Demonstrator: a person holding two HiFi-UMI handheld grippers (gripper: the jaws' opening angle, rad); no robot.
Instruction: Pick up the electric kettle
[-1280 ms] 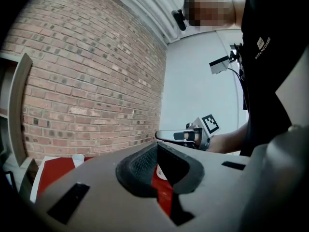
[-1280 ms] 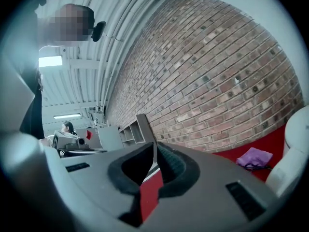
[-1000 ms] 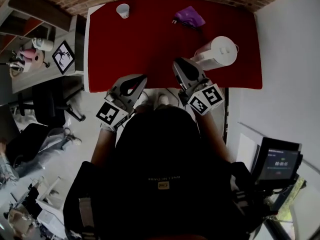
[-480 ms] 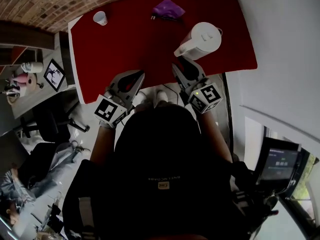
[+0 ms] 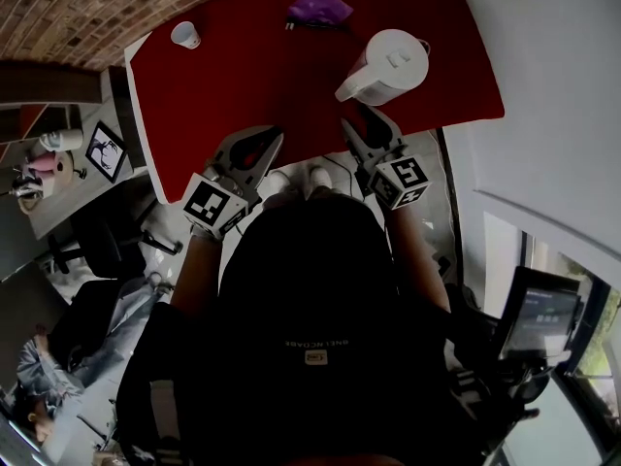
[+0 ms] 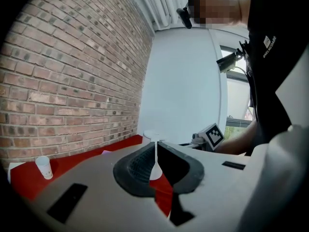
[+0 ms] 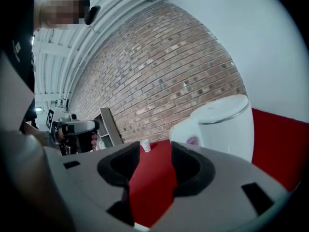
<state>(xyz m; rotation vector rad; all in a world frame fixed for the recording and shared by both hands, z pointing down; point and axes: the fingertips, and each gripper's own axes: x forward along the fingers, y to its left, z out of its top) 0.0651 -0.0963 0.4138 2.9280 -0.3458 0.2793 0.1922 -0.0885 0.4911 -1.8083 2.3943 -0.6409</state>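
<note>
Though lidded, kettle [image 5: 388, 64] contents unseen.

This is looking like an office or lab workroom. An exposed brick wall [image 5: 58, 8] is running behind the red worktop [image 5: 243, 76] at 12 o'clock, and a plain white wall [image 5: 553, 85] is closing the room off at 2 o'clock. A black office chair [image 5: 92, 231] is standing at 9 o'clock beside a grey side desk [image 5: 49, 197] carrying a square marker card [image 5: 104, 149]. A small screen [image 5: 545, 311] is glowing at 4 o'clock.
</note>
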